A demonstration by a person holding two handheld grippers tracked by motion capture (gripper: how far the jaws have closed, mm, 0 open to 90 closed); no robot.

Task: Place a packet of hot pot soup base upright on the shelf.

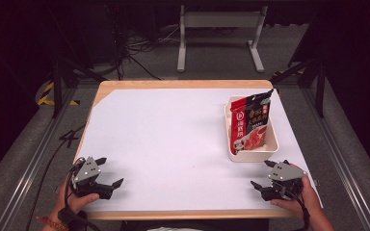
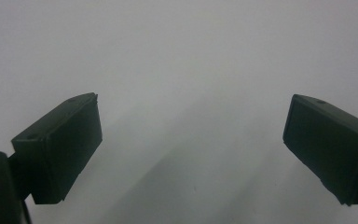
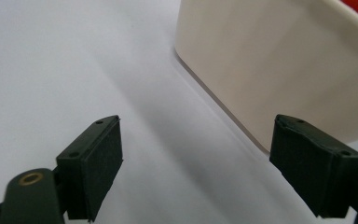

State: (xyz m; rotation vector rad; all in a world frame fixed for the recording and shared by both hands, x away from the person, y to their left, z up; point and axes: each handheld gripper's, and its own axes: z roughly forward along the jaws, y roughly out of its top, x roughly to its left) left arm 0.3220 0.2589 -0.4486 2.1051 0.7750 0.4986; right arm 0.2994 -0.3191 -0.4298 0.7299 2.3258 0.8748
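High view: the left gripper (image 1: 110,172) rests at 7 o'clock on the white table (image 1: 173,139), jaws spread wide with nothing between them. At 5 o'clock the right gripper (image 1: 263,174) sits likewise agape and empty, just below the cream bin (image 1: 250,155). That bin stands at 3 o'clock with a red pouch (image 1: 249,126) upright inside it, well apart from the left gripper.

the white worktop (image 1: 173,144) is free across the left and middle; the cream bin (image 1: 250,155) with a red pouch (image 1: 249,126) blocks the right side.
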